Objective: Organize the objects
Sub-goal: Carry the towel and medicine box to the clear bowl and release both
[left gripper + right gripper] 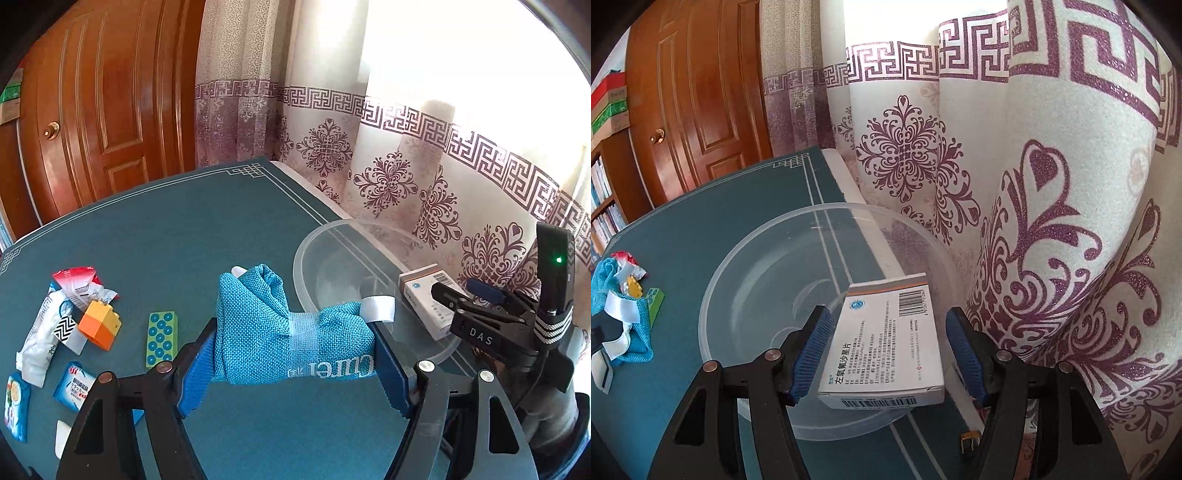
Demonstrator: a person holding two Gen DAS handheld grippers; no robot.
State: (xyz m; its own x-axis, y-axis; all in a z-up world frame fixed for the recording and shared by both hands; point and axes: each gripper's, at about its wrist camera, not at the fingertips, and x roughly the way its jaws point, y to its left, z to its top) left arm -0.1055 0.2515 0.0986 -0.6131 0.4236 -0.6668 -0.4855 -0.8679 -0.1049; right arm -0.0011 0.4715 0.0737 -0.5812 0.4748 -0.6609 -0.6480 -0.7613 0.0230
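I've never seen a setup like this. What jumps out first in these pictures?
A bright blue woven cloth bundle clamped in the left claw above the teal table. To its right, a white medicine box sits between the right claw's blue pads, over a clear plastic bowl. Behind hangs a white curtain with purple ornaments.

Blue packet cut by left edge; medicine box small print illegible.

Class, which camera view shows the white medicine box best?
The right wrist view: the medicine box fills the centre, its print and barcode legible. The left wrist view shows only part of it at the right, behind the right gripper.
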